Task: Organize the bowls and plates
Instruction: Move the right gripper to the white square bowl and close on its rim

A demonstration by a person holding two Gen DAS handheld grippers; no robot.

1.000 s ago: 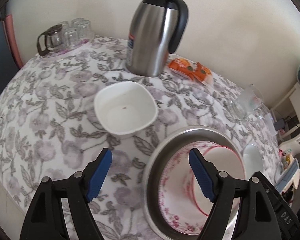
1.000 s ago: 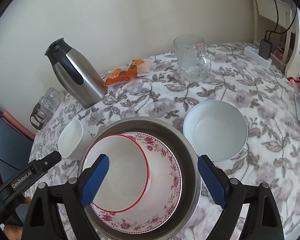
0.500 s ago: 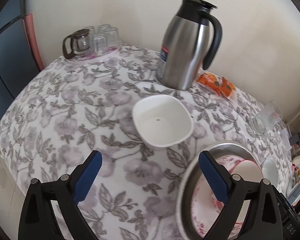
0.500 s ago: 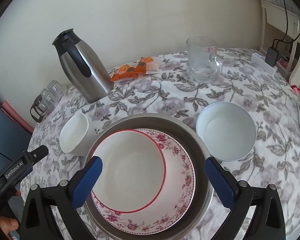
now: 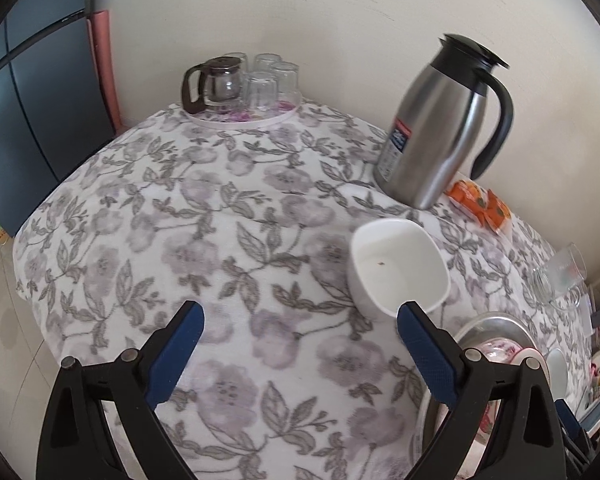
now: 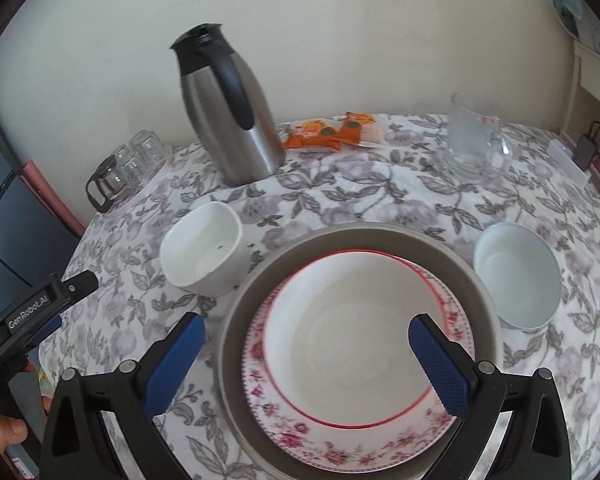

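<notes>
Both grippers are hovering wide open, holding nothing. Right gripper (image 6: 306,346) is sitting over the stack: red-rimmed bowl (image 6: 348,336) in the floral plate (image 6: 340,446), inside the metal basin (image 6: 380,236). Square white bowl (image 5: 398,266) is lying just ahead-right of the left gripper (image 5: 300,338); round white bowl (image 6: 518,280) ahead-right of the right. Step, judged: between placements. Next: straddling a loose bowl's rim, closing.

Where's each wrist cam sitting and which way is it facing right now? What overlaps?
Left wrist: on the left tool, angled down over the tablecloth, facing the square white bowl; own open blue pads show.
Right wrist: on the right tool, angled down at the red-rimmed bowl in the metal basin; own pads, left tool and a fingertip at lower left.
Shared: square bowl, steel carafe, basin.
</notes>
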